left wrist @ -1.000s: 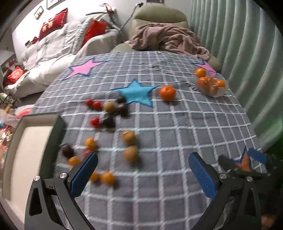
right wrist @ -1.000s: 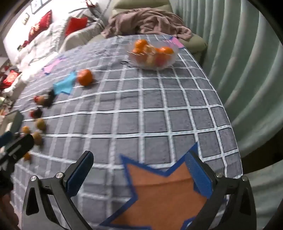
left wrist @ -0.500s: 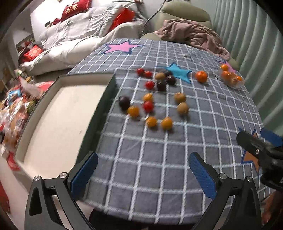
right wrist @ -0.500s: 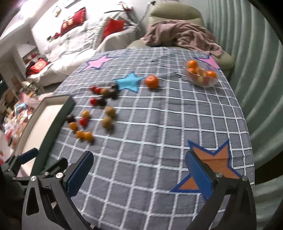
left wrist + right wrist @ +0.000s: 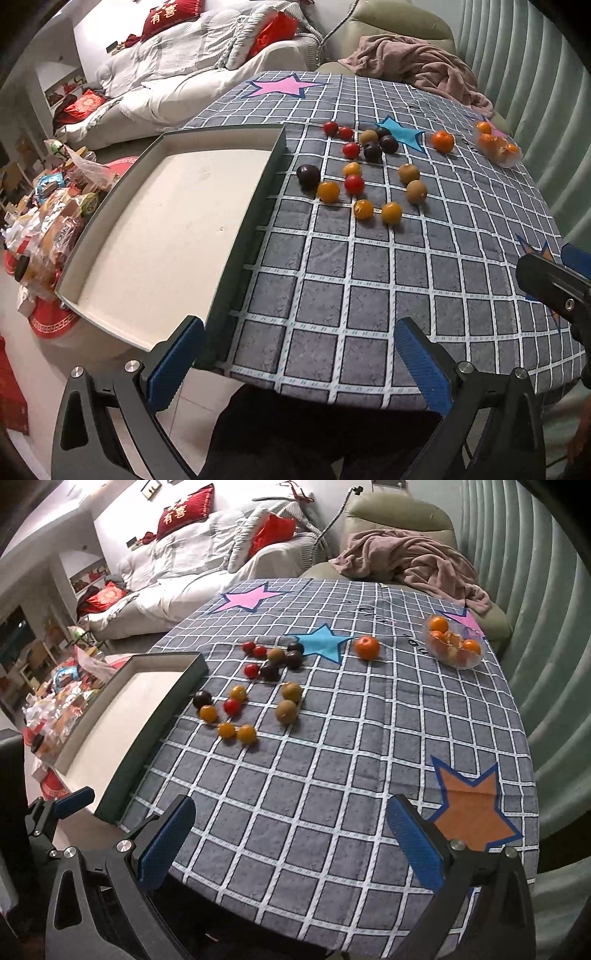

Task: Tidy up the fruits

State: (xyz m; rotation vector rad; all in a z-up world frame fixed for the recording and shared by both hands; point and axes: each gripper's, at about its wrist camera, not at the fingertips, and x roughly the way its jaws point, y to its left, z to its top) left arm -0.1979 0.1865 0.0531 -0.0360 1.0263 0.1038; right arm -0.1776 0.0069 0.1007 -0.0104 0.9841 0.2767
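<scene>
Both tools hang off the near edge of the tabletop with nothing between their blue pads. The left tool stands wide apart, its left finger over the near corner of the tray and its right finger over the cloth's near edge. The right tool is spread just as wide, low over the near edge of the checked cloth, beside the orange star printed on it.

The tray, dark-walled with a pale floor, lies along the left side of the tabletop and holds no fruit. Just past its far right corner the small fruits lie loose on the cloth in a scattered cluster: a dark plum nearest the tray wall, red cherry tomatoes and yellow-orange ones around it, two brownish round fruits to the right, and more dark and red ones farther back by the blue star. A single tangerine sits apart, just right of the blue star. At the far right edge a clear bowl holds several more tangerines.

Beyond the tabletop stand a white sofa with red cushions and an armchair with a pinkish blanket thrown over it; pleated curtains run along the right
</scene>
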